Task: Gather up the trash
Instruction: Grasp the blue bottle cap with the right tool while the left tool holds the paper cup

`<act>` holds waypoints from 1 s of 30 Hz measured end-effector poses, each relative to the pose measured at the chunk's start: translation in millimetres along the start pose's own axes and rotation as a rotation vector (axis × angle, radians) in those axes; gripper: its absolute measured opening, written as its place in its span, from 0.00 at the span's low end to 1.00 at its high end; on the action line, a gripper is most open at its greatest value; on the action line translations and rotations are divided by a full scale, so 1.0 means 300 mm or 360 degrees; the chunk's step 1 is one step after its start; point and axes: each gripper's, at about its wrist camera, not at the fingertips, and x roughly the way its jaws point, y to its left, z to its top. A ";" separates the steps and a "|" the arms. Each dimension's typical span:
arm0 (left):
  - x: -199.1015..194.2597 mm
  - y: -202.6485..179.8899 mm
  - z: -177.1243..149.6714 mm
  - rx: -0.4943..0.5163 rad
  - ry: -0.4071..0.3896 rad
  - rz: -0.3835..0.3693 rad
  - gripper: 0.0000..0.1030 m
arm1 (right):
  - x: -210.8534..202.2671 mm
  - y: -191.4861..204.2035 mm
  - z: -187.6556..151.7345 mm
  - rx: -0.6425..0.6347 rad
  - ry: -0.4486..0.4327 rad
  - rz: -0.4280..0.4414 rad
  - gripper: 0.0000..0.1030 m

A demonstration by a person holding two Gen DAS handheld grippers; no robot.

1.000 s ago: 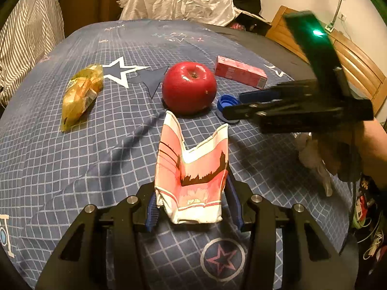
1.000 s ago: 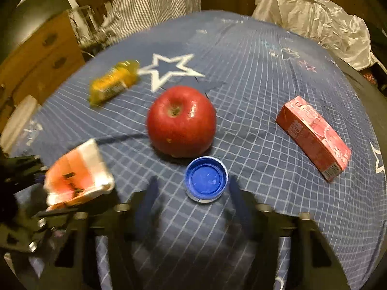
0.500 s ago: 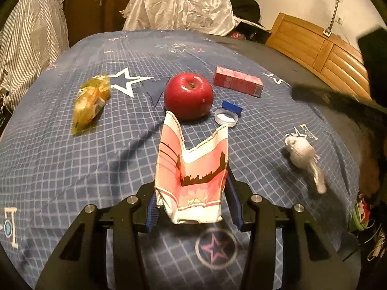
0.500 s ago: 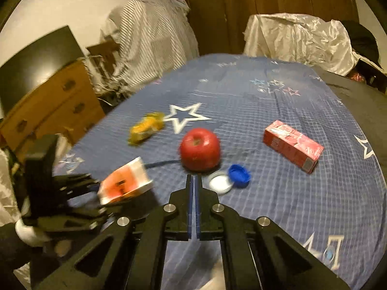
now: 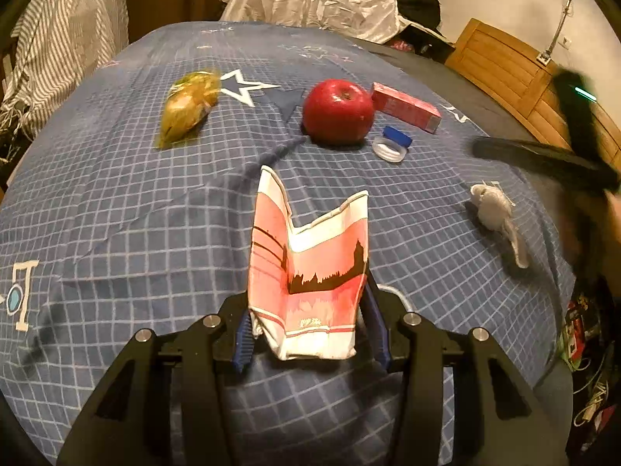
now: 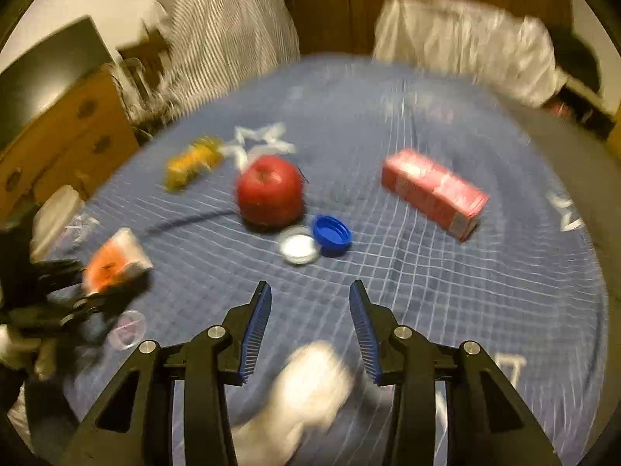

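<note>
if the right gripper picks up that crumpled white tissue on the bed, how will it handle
The crumpled tissue looks soft and very light, so it would probably squash flat between the jaws. Its loose tail trails across the bedspread, so it would likely dangle. It seems unlikely to roll.

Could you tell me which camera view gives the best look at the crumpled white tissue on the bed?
The left wrist view shows the crumpled white tissue best: sharp, whole and unobstructed on the blue bedspread. In the right wrist view it is only a motion-blurred white shape low in the frame, just below the right gripper.
</note>
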 end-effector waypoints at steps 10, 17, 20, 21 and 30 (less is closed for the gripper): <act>0.070 -0.034 0.033 0.0070 0.0050 0.0001 0.45 | 0.248 0.065 0.104 -0.0218 0.0126 -0.0109 0.42; 0.076 -0.026 0.037 0.0062 0.0047 -0.0014 0.45 | 0.183 0.157 0.055 -0.0395 0.0165 -0.0110 0.42; 0.076 -0.023 0.037 0.0059 0.0049 -0.0017 0.45 | 0.134 0.109 0.078 -0.0308 0.0073 -0.0150 0.42; 0.077 -0.020 0.038 0.0057 0.0051 -0.0019 0.45 | 0.129 0.092 0.085 -0.0278 0.0058 -0.0161 0.42; 0.090 -0.026 0.040 0.0060 0.0050 -0.0011 0.46 | 0.179 0.022 0.188 -0.0188 -0.0012 -0.0218 0.42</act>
